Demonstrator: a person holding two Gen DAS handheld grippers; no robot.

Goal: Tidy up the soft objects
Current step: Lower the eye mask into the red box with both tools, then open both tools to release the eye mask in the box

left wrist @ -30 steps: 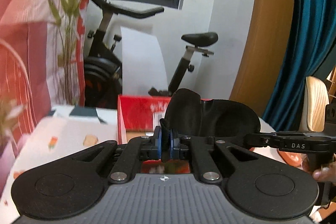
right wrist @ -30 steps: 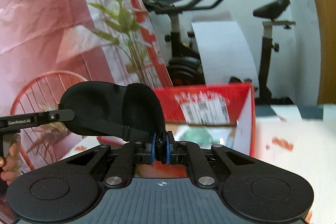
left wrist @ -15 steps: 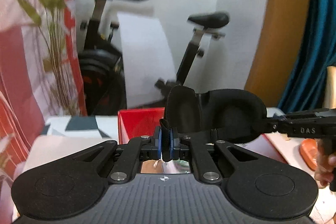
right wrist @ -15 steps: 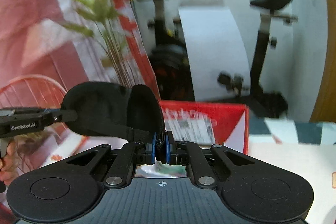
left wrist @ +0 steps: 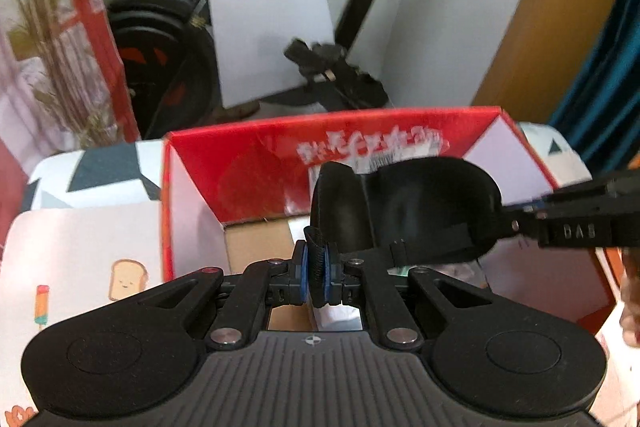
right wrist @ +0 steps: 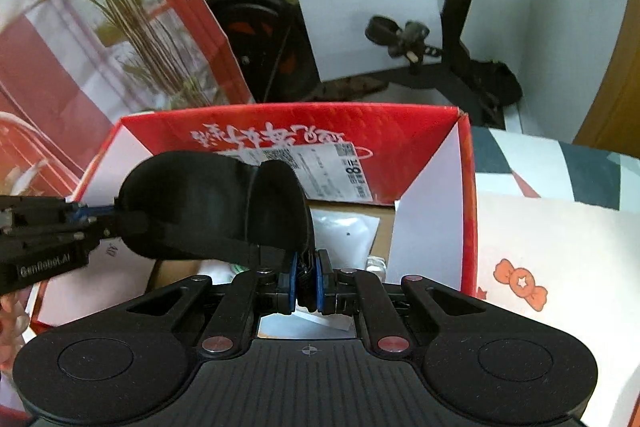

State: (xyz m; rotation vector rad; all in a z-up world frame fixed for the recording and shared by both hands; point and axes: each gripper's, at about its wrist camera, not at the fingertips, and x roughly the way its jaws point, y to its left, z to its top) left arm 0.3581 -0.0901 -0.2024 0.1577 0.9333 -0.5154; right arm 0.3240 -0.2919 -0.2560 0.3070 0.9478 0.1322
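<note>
Left wrist view shows the left gripper (left wrist: 316,277) clamped tight on one end of a black eye mask (left wrist: 404,211). The right gripper (right wrist: 306,285) is pinched on the other end, so the mask hangs stretched between both tools, its long axis running side to side from one hand to the other. Directly below and ahead of it stands the open red box (right wrist: 466,211), with some white packets already lying inside. Both hands seem equally near to the box. I judge the next move is lowering the mask straight into the opening, then releasing it.
</note>
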